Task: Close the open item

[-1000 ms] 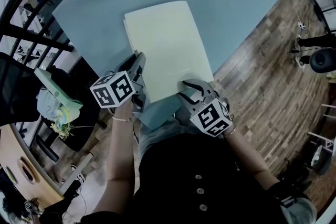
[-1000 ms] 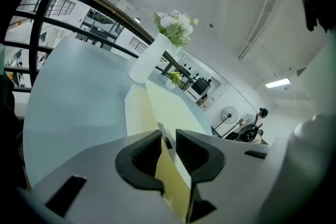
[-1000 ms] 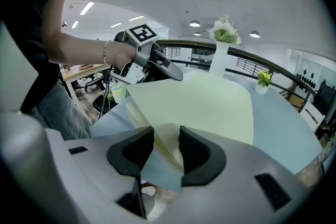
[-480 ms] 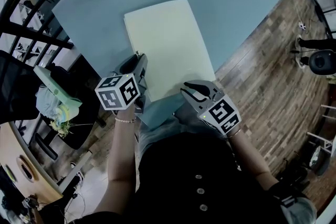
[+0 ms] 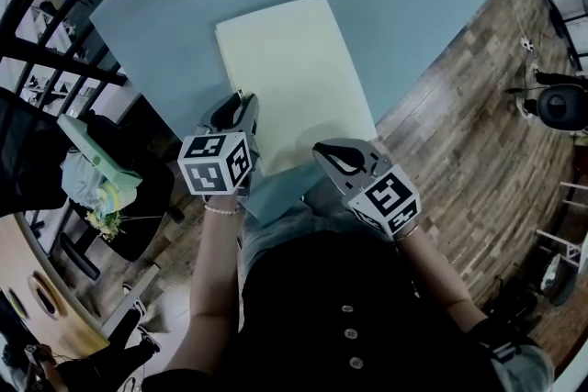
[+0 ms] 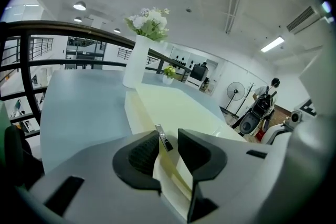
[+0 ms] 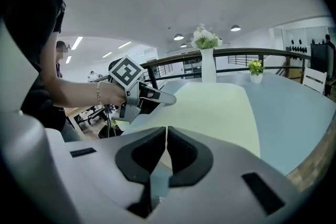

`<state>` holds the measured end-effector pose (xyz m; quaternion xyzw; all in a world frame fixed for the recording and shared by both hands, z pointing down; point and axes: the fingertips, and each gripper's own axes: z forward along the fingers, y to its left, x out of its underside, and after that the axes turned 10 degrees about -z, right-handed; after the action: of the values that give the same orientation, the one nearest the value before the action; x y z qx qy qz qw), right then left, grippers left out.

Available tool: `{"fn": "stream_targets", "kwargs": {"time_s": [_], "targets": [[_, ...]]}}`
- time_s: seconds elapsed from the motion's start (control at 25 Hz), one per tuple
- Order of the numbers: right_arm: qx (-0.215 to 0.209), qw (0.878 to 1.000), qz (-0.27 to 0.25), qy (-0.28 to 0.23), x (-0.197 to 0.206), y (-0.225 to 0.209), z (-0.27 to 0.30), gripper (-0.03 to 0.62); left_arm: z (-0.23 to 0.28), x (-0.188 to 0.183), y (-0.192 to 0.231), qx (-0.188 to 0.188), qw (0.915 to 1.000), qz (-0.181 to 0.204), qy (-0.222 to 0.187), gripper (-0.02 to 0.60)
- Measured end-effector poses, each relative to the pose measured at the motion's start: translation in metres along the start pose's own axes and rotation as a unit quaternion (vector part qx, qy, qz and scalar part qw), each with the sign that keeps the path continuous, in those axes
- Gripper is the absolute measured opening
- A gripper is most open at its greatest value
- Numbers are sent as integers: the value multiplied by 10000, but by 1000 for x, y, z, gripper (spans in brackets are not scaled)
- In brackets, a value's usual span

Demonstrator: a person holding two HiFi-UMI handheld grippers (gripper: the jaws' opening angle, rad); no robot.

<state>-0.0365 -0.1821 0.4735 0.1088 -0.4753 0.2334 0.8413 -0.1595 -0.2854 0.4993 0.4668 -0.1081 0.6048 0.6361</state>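
Across the middle of the head view, the pale yellow folder lies flat and shut on the blue-grey table, so the closing looks done; only letting go and drawing clear seems left. At lower left, the left gripper straddles the folder's near left corner. Its jaws have just been opening, and a gap shows beside the edge between them. Lower centre, the right gripper sits at the folder's near edge, jaws together on nothing after closing. A second ago they stood spread wide there.
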Motion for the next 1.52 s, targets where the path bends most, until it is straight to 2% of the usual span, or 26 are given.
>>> {"fn": "stream_targets", "kwargs": {"time_s": [0.32, 0.56, 0.72, 0.88, 1.16, 1.32, 1.52], "targets": [[101, 9999, -30, 67, 5, -3, -4, 3, -1, 0, -1, -237, 9996, 153, 46, 127], [104, 9999, 33, 84, 9, -2, -3, 3, -2, 2, 1, -331, 9989, 327, -69, 138], [103, 9999, 90, 57, 9, -2, -4, 3, -2, 4, 3, -602, 9946, 847, -20, 132], [71, 9999, 113, 92, 9, -2, -3, 3, -2, 3, 3, -559, 9952, 803, -68, 129], [130, 9997, 160, 116, 12, -4, -1, 3, -2, 5, 2, -515, 9938, 987, 1, 122], [97, 9997, 212, 107, 9, -2, -2, 3, -2, 6, -1, -552, 9888, 1378, 152, 109], [94, 9996, 217, 144, 11, -1, 0, 3, 3, 10, -7, -601, 9752, 2062, 537, 51]]}}
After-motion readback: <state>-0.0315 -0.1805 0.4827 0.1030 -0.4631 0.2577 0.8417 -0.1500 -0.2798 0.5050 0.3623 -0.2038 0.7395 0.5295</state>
